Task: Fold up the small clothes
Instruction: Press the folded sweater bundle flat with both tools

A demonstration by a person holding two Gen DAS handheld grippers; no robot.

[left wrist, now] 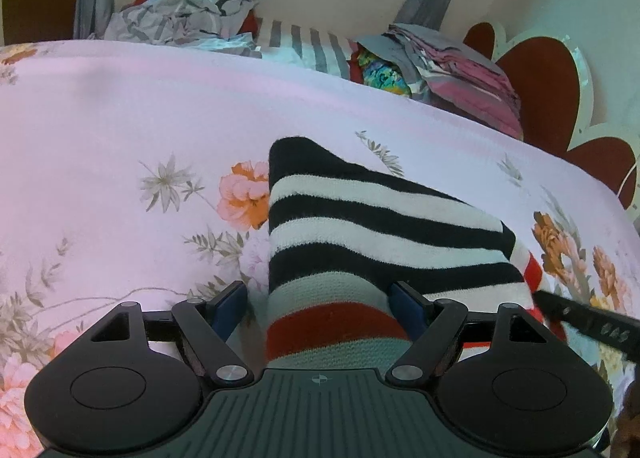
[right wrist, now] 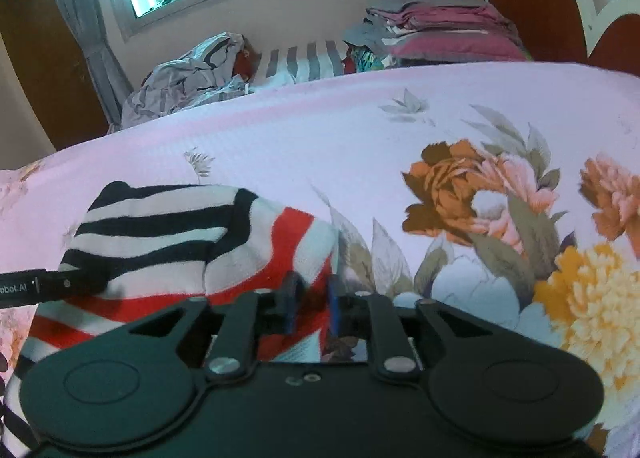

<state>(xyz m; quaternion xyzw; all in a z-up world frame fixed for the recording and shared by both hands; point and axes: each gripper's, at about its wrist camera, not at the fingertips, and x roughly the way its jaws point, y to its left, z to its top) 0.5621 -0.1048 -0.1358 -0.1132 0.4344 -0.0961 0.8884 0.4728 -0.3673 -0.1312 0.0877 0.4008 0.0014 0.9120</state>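
A small knitted sweater (left wrist: 360, 226) with black, white and red stripes lies partly folded on the floral bed sheet (left wrist: 120, 118). My left gripper (left wrist: 319, 304) stands open over its near red-striped end; the cloth lies between the fingers and the left pad is clear of it. In the right wrist view the same sweater (right wrist: 160, 234) lies at the lower left. My right gripper (right wrist: 312, 300) is narrowed onto its red and white right edge, with fabric pinched between the blue pads. Each view shows a black part of the other gripper at its edge.
Behind the bed's far edge lie a crumpled grey pile of clothes (left wrist: 188, 18) and a folded stack of pink and grey cloth (left wrist: 452, 66). A red and white headboard (left wrist: 540, 90) rises at the right. The flowered sheet (right wrist: 480, 198) stretches to the sweater's right.
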